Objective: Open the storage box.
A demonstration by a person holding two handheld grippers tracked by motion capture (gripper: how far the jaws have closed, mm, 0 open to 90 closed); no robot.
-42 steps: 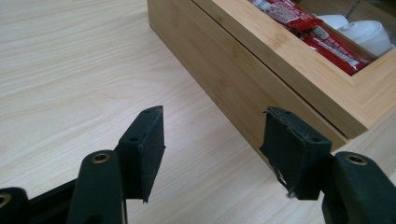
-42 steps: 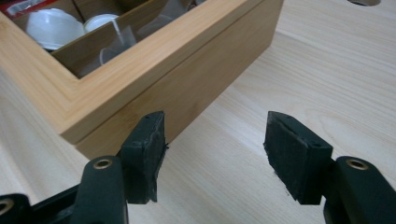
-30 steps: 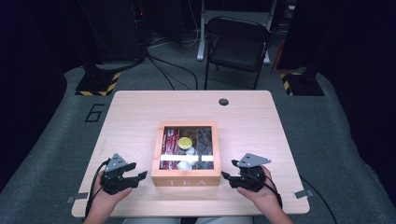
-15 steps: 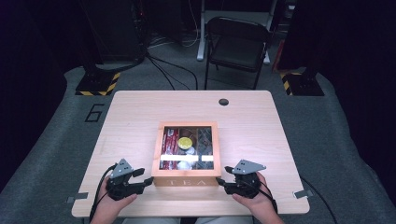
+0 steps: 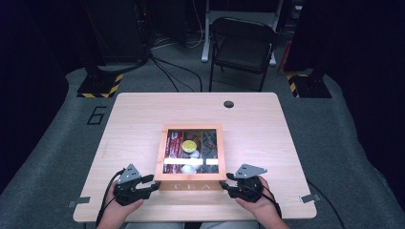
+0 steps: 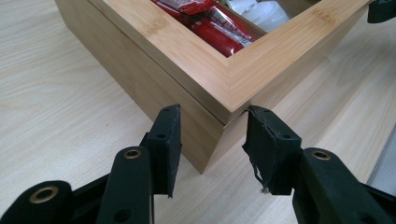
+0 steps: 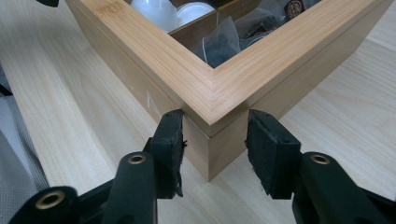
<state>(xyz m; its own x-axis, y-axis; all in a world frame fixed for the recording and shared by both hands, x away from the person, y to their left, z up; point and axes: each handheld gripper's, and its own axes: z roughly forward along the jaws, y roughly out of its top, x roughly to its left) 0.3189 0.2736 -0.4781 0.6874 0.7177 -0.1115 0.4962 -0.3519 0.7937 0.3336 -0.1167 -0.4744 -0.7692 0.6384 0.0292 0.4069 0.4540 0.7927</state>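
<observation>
**Both tongs spread around the near corners of the tea box**

Nearest the person, the left gripper (image 5: 152, 182) and the right gripper (image 5: 228, 182) sit at the table's front edge, each held in a hand. In the left gripper view the two black jaws stand apart on either side of the box's near corner, one beside each wall; whether the pads press the wood cannot be told, and the pad on the right looks frayed. The right gripper view shows the same pose at the other near corner, jaws wide, one pad at or just off the wood.

Between the tongs stands the wooden tea box (image 5: 192, 184), its front wall lettered "TEA" in the high view. A bright glare strip crosses the top and hides part of the contents. Just beyond the left jaws lie red packets (image 6: 212, 25) with print too small to read; beyond the right jaws are white pods (image 7: 161, 10) and dark sachets (image 7: 223, 41), cut off by the frame.

Farther off, the table (image 5: 267, 124) has a round hole (image 5: 229, 104). On the floor, a "6" (image 5: 97, 115) is marked, and a folding chair (image 5: 242, 46) stands in shadow.
</observation>
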